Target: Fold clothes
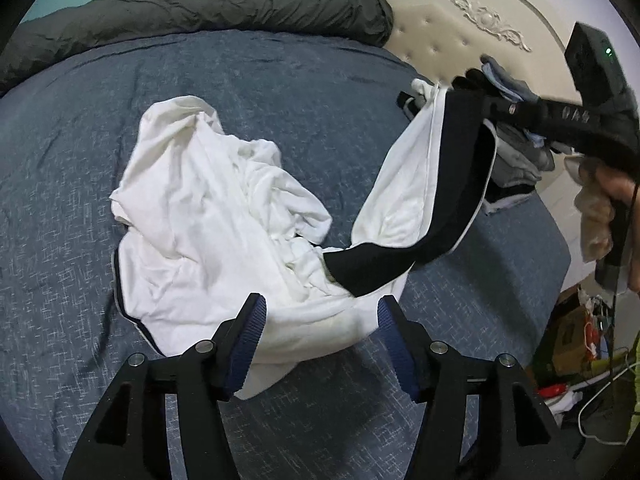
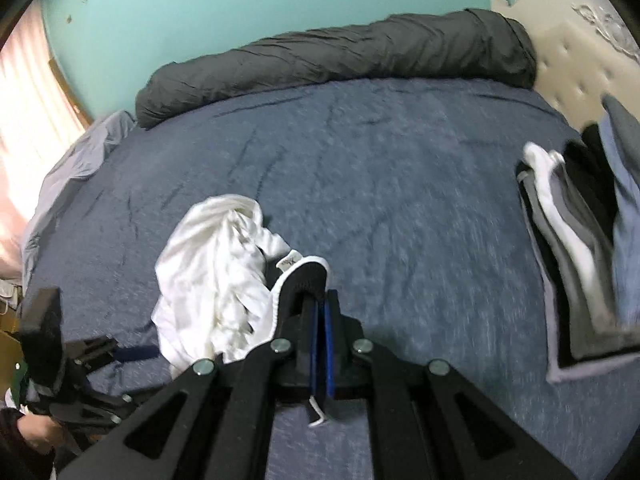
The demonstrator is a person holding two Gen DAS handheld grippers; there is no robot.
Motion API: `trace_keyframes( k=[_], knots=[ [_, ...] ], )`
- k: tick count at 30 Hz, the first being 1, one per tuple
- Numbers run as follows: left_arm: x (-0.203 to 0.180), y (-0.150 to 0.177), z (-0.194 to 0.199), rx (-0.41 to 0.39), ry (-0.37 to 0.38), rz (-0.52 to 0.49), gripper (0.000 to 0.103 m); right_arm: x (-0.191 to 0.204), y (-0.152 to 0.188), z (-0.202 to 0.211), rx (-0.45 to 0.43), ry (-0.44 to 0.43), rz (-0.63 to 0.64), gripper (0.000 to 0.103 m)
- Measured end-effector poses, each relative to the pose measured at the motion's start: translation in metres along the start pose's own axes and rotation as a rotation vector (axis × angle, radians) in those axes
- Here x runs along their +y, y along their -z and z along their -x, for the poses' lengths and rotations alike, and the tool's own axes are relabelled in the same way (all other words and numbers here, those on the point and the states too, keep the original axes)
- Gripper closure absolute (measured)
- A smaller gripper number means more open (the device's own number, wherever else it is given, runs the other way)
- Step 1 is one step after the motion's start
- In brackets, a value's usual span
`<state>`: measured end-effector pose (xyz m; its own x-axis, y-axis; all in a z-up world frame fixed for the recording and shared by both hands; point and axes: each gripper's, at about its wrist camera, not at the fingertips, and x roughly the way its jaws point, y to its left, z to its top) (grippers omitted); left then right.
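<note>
Left gripper [image 1: 320,320] jaws apart over white garment [image 1: 208,216], black band [image 1: 452,184] slanting up-right.

A home bedroom, blue bedspread [image 2: 400,160] on a large bed, cream tufted carved headboard [image 1: 460,28], rolled dark duvet [image 2: 340,60], turquoise wall [image 2: 240,0], curtained window [image 2: 28,100].

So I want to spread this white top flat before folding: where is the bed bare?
The blue bedspread is bare between the white garment and the dark rolled duvet, and between the garment and the folded stack. It is crowded at that stack by the headboard.
</note>
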<state>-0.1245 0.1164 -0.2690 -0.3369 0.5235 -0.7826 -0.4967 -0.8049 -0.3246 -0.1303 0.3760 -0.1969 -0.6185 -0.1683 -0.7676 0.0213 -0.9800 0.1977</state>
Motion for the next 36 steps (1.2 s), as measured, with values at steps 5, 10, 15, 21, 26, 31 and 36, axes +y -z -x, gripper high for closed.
trace_keyframes(
  k=[5,10,15,21,26,31,36],
  knots=[
    [0.032,0.000,0.016,-0.044,-0.023,0.083,0.041,0.022,-0.029,0.011,-0.084,-0.064,0.051,0.101],
    [0.064,0.001,0.034,-0.100,-0.048,0.161,0.041,0.051,-0.053,0.005,-0.078,-0.068,0.110,0.101],
    [0.078,0.008,0.032,-0.130,-0.044,0.182,0.041,0.075,-0.051,-0.052,0.085,0.044,0.231,0.100],
    [0.098,0.022,0.021,-0.162,-0.038,0.236,0.041,0.058,-0.038,-0.097,0.140,0.043,0.199,0.100],
    [0.112,0.032,0.014,-0.189,-0.010,0.295,0.041,0.033,-0.027,-0.120,0.177,0.171,0.170,0.097],
    [0.121,0.035,0.017,-0.204,0.000,0.316,0.041,-0.014,-0.022,-0.117,0.156,0.193,-0.018,0.065],
    [0.130,0.037,0.021,-0.214,0.004,0.353,0.040,-0.038,-0.009,-0.096,0.126,0.176,-0.143,0.065]
  ],
)
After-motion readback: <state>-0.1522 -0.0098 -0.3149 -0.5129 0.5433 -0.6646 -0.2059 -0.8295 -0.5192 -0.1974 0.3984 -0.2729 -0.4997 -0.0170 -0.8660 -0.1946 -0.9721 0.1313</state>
